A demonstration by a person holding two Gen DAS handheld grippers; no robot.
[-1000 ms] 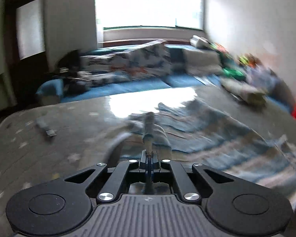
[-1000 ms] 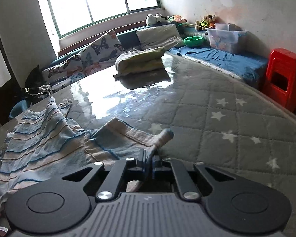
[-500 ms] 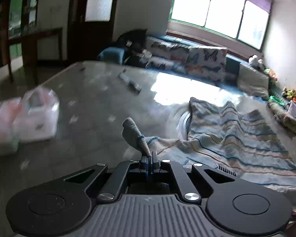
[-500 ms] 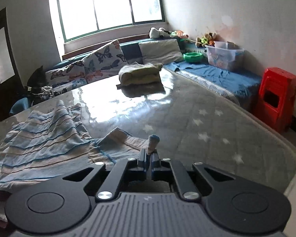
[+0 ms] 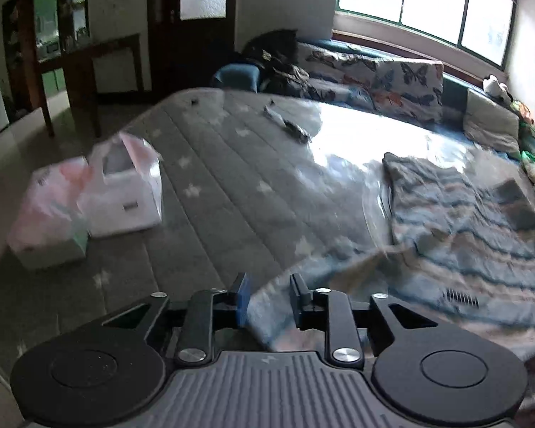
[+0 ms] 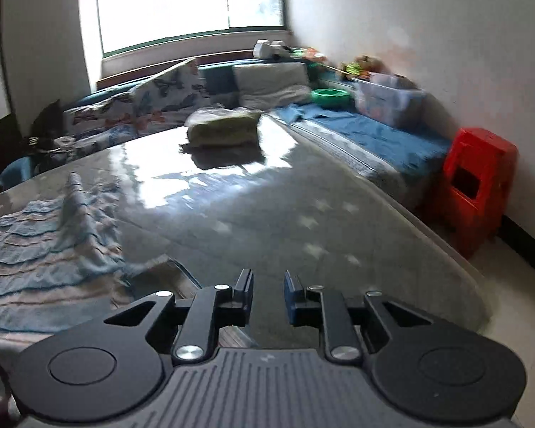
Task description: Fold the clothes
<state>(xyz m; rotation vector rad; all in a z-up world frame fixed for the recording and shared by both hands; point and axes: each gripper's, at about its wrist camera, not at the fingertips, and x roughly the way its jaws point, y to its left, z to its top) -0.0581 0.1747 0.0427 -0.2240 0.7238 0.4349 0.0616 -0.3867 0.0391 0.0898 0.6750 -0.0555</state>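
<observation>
A blue and beige striped garment (image 5: 463, 235) lies spread on the grey star-patterned mattress (image 5: 214, 178). My left gripper (image 5: 269, 296) hovers low over the garment's near corner. Its jaws are opening, and the cloth edge sits loosely between them with the pads off it. In the right wrist view the same garment (image 6: 46, 246) lies at the left, with a corner curled towards my right gripper (image 6: 267, 294). That gripper's jaws are opening too, with nothing between them and only bare mattress (image 6: 303, 214) below.
White plastic bags and boxes (image 5: 107, 192) sit at the mattress's left edge, and a small dark item (image 5: 289, 125) lies farther back. A folded green bundle (image 6: 224, 128) rests at the far end. Beside the bed stand a red stool (image 6: 478, 185) and a clear bin (image 6: 388, 100).
Both grippers were shut on rolled corners of the garment and have since let go, their jaws now apart. The left view swung leftwards; the right gripper lifted and its corner dropped away.
</observation>
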